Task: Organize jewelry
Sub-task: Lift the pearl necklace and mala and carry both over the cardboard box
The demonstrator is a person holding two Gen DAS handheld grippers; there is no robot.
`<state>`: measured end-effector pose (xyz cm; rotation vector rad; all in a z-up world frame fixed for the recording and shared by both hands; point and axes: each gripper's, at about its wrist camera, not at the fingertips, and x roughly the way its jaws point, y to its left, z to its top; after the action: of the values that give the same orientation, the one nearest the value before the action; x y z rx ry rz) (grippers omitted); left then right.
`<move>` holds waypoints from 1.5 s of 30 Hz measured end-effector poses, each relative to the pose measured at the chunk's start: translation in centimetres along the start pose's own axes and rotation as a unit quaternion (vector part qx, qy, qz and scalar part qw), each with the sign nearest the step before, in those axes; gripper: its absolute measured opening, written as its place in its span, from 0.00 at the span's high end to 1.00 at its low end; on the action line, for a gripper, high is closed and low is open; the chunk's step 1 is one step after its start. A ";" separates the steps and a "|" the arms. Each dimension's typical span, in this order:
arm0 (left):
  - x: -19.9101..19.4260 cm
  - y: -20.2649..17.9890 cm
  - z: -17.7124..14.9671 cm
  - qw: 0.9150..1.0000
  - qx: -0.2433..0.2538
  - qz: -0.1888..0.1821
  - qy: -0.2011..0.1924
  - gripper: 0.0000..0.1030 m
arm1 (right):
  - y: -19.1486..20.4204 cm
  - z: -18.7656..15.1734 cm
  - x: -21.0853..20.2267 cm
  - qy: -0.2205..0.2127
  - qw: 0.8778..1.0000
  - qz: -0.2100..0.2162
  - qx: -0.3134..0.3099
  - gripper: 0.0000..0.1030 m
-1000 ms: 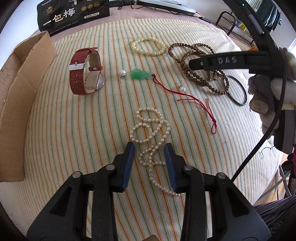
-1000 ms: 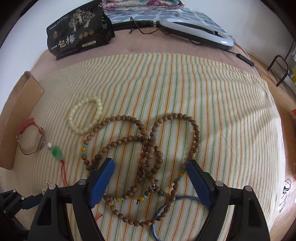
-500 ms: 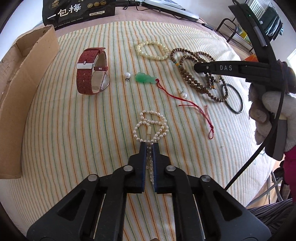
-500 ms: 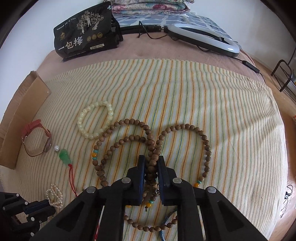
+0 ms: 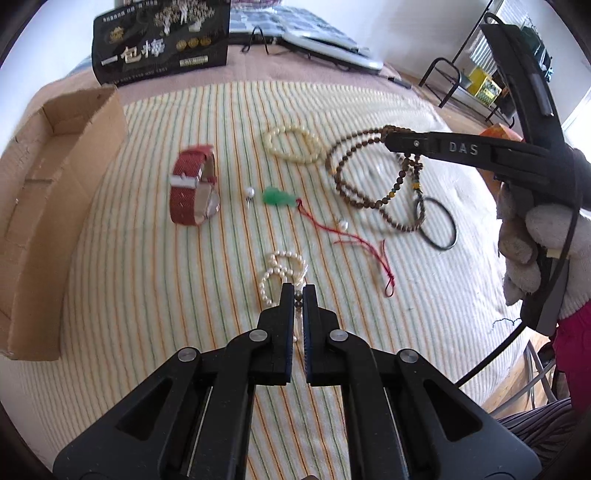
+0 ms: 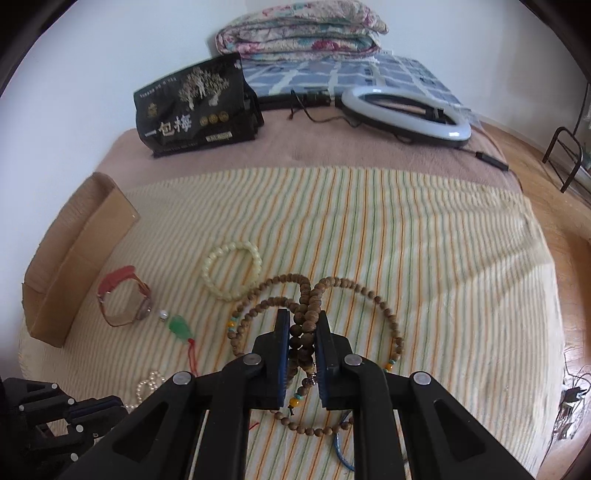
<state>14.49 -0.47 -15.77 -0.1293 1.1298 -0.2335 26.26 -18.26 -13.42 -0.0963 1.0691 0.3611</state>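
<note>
The left gripper (image 5: 298, 291) pinches the pearls (image 5: 282, 271), low in the middle. The right gripper (image 6: 303, 325) pinches the wood beads (image 6: 314, 295). Both strings look floppy, so they will dangle.

Bed (image 6: 369, 155) with brown blanket, striped cloth (image 6: 406, 258) spread over it. Behind bed: plain white wall (image 6: 110, 55). At bed's far end: folded floral quilt (image 6: 299, 29), checked blue sheet (image 6: 399, 70). Right of bed: wooden floor (image 6: 535, 177), black metal frame (image 6: 565, 155). Soft daylight, brighter right of bed.
</note>
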 end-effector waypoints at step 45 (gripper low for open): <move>-21.9 7.8 5.3 0.960 -0.042 0.001 -0.276 0.98 | 15.5 7.9 -17.9 -0.227 0.968 0.077 -0.070 0.90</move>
<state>11.31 12.44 3.96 -0.2507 0.5819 -0.1335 20.06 -6.08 7.43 -0.0525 0.5972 0.5695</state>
